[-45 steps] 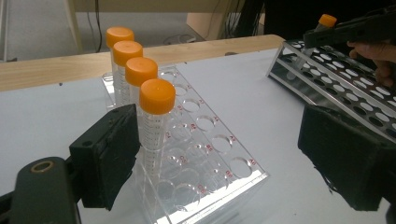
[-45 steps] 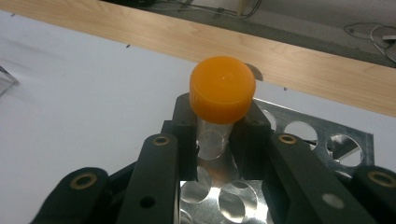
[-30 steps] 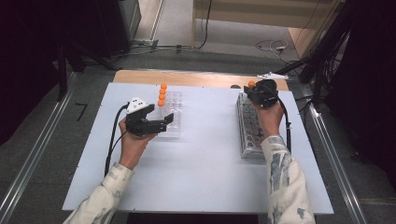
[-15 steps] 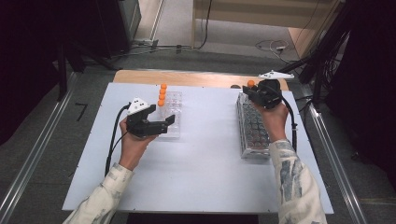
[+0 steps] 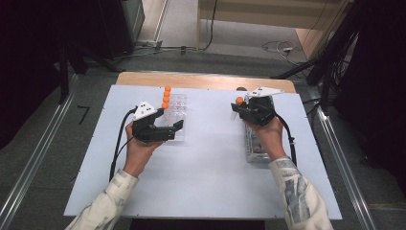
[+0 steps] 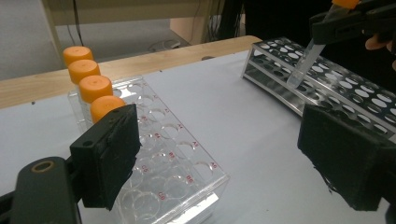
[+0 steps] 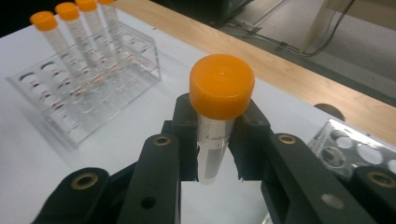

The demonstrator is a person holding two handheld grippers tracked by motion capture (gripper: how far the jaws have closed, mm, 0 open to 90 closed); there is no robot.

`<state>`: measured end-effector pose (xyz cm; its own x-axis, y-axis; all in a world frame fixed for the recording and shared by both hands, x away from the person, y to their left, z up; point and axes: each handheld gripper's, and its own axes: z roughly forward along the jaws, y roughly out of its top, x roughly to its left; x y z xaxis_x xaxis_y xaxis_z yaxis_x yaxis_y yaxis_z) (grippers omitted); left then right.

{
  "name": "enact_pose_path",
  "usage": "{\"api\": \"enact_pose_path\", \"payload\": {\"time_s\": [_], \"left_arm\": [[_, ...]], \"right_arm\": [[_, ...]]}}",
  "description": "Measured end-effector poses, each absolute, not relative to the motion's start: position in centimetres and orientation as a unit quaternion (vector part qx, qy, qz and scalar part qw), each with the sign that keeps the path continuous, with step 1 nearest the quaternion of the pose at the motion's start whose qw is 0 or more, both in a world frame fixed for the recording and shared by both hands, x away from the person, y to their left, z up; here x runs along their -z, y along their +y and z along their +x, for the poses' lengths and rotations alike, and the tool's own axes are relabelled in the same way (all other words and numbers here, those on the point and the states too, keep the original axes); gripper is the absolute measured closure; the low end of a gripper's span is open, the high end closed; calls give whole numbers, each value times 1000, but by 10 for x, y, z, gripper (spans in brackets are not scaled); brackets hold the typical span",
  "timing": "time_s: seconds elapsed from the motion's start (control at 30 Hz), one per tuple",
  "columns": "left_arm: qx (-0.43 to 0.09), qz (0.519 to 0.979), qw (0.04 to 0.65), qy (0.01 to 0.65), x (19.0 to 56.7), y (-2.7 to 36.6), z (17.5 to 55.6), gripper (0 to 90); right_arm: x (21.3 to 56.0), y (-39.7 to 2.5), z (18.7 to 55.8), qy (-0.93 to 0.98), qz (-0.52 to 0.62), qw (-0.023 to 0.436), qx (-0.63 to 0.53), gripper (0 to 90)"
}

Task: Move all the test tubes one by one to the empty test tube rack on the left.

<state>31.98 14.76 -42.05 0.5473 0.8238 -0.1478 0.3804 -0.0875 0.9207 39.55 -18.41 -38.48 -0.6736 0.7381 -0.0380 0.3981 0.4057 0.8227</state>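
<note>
Orange showed on the cap of the tube [image 7: 218,116] that the right tongs [image 5: 249,111] were pinching, just under the cap. The tube stood upright. Half a second before, these tongs were right over the far end of the metal rack [image 5: 257,143]. Now they had moved a little to the left, and the tube hung out past that rack's left edge, above the white tabletop [image 5: 210,177]. In the left gripper view, the tube's clear tip [image 6: 299,74] hung in the air above the metal rack's holes and did not touch them.

The left tongs [image 5: 172,129] were spread wide with nothing between them. They hovered over the near end of the clear plastic rack [image 5: 174,112] and had not moved from that spot. Four orange-capped tubes [image 6: 88,79] stood in a row along one side of that rack, just as before.
</note>
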Motion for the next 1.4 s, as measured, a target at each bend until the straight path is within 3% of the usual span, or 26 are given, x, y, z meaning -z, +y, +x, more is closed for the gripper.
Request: {"api": "enact_pose_path", "payload": {"time_s": [0.73, 1.13, 1.4], "left_arm": [[-178, 723, 544, 387, 416, 128, 311, 159], [-155, 736, 554, 357, 418, 111, 309, 262], [-152, 749, 546, 343, 424, 103, 310, 397]], "right_arm": [[409, -138, 361, 852, 276, 148, -420, 714], [426, -107, 350, 869, 246, 116, -413, 714], [428, -92, 342, 874, 227, 101, -417, 714]]}}
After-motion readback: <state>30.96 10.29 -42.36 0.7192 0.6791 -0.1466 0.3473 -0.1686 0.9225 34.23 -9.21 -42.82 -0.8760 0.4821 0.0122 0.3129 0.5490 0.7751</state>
